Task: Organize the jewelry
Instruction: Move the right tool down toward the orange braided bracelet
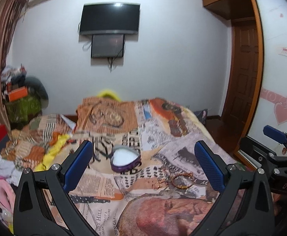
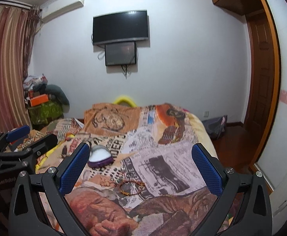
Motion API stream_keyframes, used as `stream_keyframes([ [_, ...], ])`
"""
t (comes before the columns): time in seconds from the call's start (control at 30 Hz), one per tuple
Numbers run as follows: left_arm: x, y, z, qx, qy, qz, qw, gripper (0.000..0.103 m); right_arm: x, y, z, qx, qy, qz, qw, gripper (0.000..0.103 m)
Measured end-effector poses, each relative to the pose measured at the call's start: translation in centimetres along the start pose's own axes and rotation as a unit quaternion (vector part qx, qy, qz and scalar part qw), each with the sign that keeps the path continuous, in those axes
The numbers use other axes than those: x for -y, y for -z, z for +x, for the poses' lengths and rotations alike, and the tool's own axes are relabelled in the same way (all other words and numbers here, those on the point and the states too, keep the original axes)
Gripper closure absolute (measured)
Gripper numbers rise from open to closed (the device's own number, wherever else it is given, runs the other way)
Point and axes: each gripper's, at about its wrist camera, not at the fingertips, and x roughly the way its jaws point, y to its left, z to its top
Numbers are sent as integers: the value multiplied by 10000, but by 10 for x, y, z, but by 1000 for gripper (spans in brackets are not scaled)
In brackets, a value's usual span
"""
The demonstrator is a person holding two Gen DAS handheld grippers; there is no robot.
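**Both grippers poised over the bed, nothing picked up yet**

The left gripper (image 1: 143,167) and the right gripper (image 2: 141,167) hover above the bed (image 2: 163,137), each with its jaws spread wide and empty — a stance that suits an approach, I judge, since the pieces are small and lie flat on the printed blanket.

The heart-shaped box (image 1: 125,160), purple-walled with a pale lining, sits open at the middle of the left wrist view; in the right wrist view it lies left of centre, partly behind a blue finger. Open and close by, it is probably where the pieces are meant to go.

Lower and to the right of it in the left view lie the bracelet (image 1: 182,181) and some small rings (image 1: 158,184) — near each other, apart from the box.
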Motion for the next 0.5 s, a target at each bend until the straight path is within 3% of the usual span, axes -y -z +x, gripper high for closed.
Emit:
stream_keyframes([
  [0.17, -22, 21, 43, -662, -34, -369, 9971, 0, 6, 21, 29, -564, 73, -10, 9984, 0],
  [0.33, -33, 46, 80, -1260, -108, -392, 9912, 0, 15, 39, 57, -1185, 97, -51, 9929, 0],
  [0.5, -33, 69, 120, -2195, -54, -355, 9749, 0, 21, 51, 84, -1820, -176, -20, 9831, 0],
])
